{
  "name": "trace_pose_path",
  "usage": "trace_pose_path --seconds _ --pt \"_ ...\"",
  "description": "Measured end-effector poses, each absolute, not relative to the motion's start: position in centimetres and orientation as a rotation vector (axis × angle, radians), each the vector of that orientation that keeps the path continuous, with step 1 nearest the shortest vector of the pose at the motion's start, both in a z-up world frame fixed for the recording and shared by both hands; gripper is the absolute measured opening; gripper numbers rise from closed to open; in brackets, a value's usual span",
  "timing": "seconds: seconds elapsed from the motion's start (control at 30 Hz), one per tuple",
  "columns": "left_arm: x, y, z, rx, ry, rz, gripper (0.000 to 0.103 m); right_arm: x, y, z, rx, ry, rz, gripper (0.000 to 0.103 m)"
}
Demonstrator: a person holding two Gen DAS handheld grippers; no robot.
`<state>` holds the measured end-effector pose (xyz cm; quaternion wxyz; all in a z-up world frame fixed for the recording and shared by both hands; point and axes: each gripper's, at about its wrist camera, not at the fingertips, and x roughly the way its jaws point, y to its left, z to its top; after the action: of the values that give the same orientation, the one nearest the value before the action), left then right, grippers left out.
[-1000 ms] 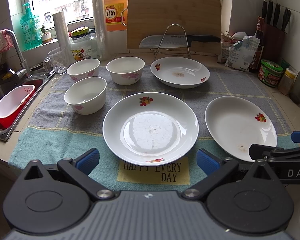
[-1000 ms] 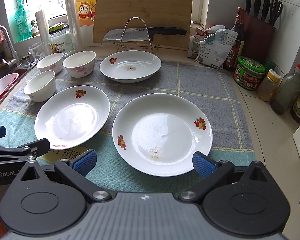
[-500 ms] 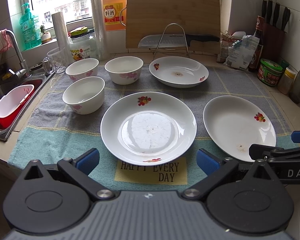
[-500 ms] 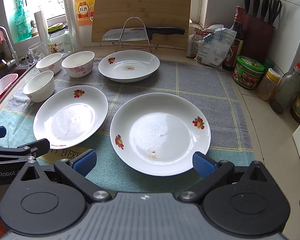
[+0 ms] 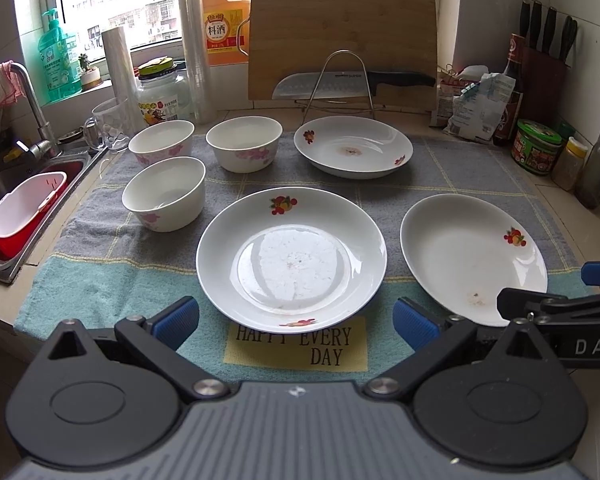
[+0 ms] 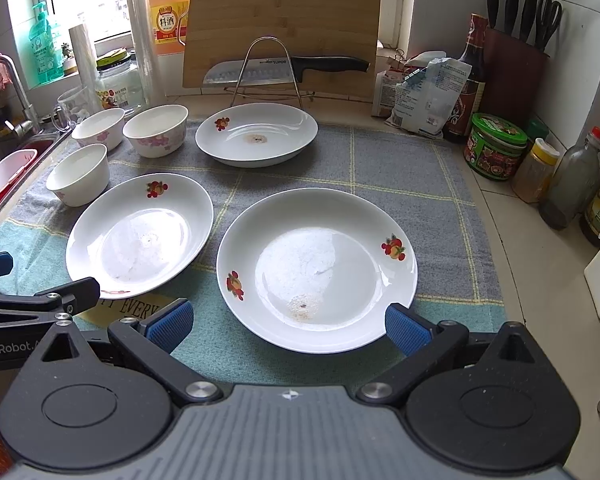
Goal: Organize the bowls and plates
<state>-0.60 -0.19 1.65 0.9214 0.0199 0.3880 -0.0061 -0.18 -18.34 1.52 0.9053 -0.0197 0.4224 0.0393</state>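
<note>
Three white plates with fruit prints lie on a towel: a middle plate (image 5: 292, 264) (image 6: 140, 240), a right plate (image 5: 472, 256) (image 6: 316, 268) and a far plate (image 5: 352, 146) (image 6: 256, 134). Three white bowls with pink flowers stand at the left: a near bowl (image 5: 164, 194) (image 6: 78, 180), a far left bowl (image 5: 162, 140) (image 6: 98, 128) and a far middle bowl (image 5: 244, 144) (image 6: 156, 130). My left gripper (image 5: 296, 322) is open and empty, just short of the middle plate's near rim. My right gripper (image 6: 288, 326) is open and empty, its jaws at either side of the right plate's near rim.
The towel (image 5: 440, 168) covers the counter. A wire rack (image 5: 338, 84), a knife and a cutting board (image 5: 344, 36) stand behind the plates. The sink (image 5: 4, 184) with a red and white basin is at the left. Jars, bottles and a knife block (image 6: 512, 60) line the right side.
Both grippers have crept slightly forward and to the right; the dishes sit a little lower and further left in each view. Nothing was taken hold of.
</note>
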Motion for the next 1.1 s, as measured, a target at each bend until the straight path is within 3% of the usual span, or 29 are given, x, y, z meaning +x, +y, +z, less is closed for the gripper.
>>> trace_pose_path --seconds 1.1 --pt "-0.1 0.3 2.2 -0.117 0.762 -0.161 0.102 -1.5 -21.3 0.4 -0.050 0.800 0.165 0.103"
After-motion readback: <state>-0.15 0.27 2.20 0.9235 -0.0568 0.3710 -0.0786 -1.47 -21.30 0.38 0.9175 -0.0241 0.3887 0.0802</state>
